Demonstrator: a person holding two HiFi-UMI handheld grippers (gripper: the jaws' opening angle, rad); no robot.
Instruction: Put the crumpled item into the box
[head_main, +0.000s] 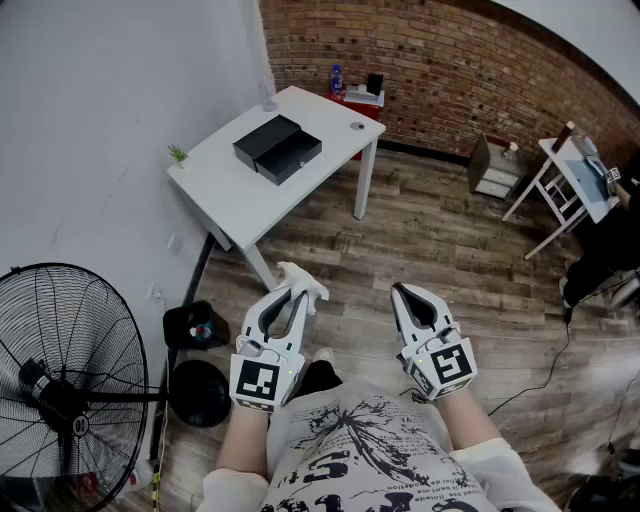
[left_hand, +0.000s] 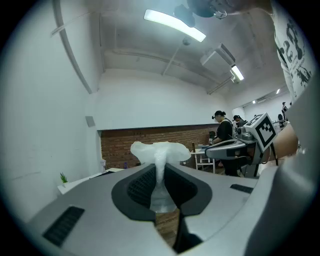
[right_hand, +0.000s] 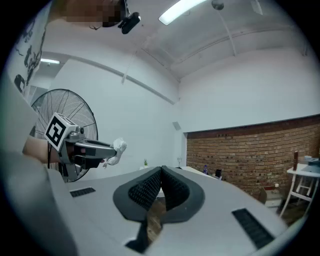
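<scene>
My left gripper (head_main: 301, 291) is shut on a crumpled white item (head_main: 300, 279), a wad that sticks out past its tips. In the left gripper view the crumpled white item (left_hand: 159, 156) is pinched between the dark pads (left_hand: 141, 185), its top spreading above the jaws. My right gripper (head_main: 398, 290) is held beside it, shut and with nothing in it; its pads (right_hand: 150, 189) meet at the tip. The box (head_main: 278, 148), black and open with two halves side by side, lies on the white table (head_main: 235, 190) ahead, well beyond both grippers. In the right gripper view the left gripper (right_hand: 116, 150) shows with the wad at its tip.
A large standing fan (head_main: 62, 380) is at my near left, with round black objects (head_main: 198, 392) on the floor beside it. A brick wall (head_main: 450, 70) runs along the back. A white rack (head_main: 565, 185) stands at far right. Wooden floor (head_main: 450, 250) lies between me and the table.
</scene>
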